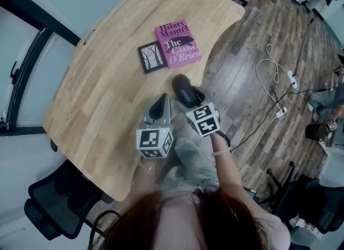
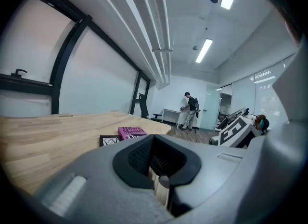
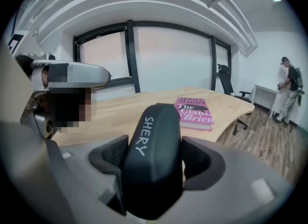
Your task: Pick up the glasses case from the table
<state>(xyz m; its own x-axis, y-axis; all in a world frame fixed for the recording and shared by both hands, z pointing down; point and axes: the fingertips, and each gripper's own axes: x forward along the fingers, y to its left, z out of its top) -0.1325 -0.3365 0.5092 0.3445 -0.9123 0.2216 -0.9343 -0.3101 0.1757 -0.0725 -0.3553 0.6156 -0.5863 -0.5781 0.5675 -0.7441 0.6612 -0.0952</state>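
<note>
My right gripper is shut on a black glasses case printed "SHERY", near the table's right front edge. In the right gripper view the case fills the space between both pads and sticks out forward, above the wooden table. My left gripper sits just left of it over the table. Its jaws are together with nothing in them. In the left gripper view the black pads meet and only a sliver of wood shows behind them.
A pink book lies farther along the table beside a small black booklet. A black office chair stands at the near left corner. Cables and a power strip lie on the floor to the right. A person stands far off.
</note>
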